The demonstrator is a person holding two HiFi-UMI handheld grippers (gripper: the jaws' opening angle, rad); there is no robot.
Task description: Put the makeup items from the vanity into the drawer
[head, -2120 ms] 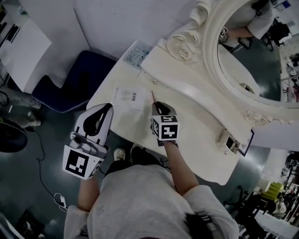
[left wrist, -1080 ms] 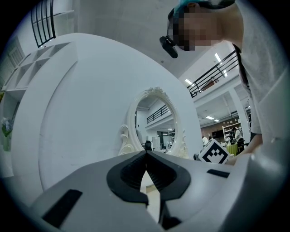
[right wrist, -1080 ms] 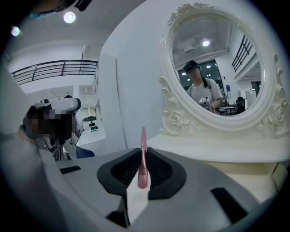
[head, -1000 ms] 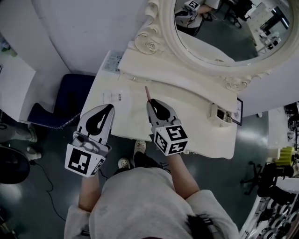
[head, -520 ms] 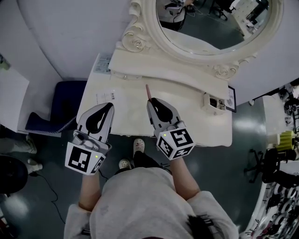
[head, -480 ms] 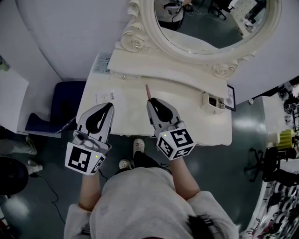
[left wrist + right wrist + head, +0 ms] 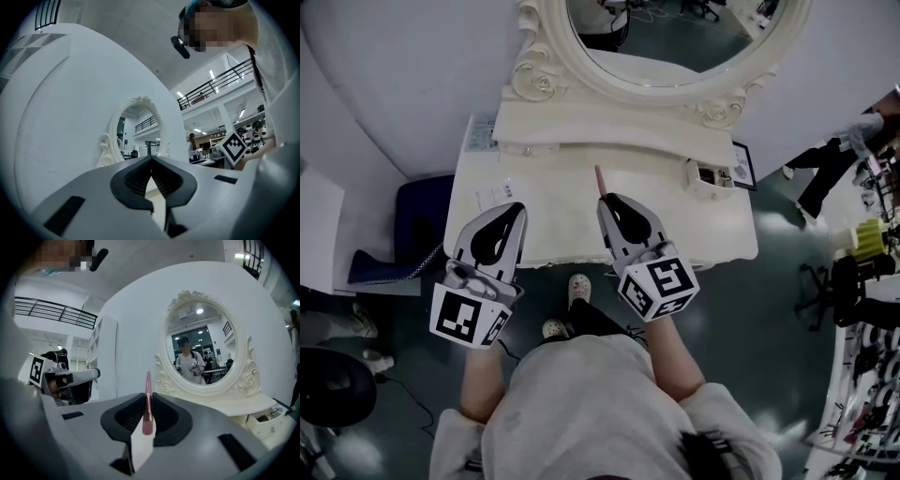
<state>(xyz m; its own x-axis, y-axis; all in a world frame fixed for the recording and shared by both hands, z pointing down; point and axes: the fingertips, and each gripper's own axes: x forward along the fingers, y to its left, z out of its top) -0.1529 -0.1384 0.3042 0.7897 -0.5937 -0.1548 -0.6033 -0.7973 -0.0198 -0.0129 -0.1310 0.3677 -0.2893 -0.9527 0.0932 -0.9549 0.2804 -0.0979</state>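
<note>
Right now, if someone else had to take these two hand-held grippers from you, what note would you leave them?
Left hand-held gripper: shut, empty, held at the vanity's front left.
Right hand-held gripper: shut on a thin pink makeup stick, over the vanity top.
Small drawer at the vanity's right stands open; its contents are too small to name.
Done: stick is in the grip.
Left: carry it right to the drawer and let go. Only papers show elsewhere on the top.
</note>
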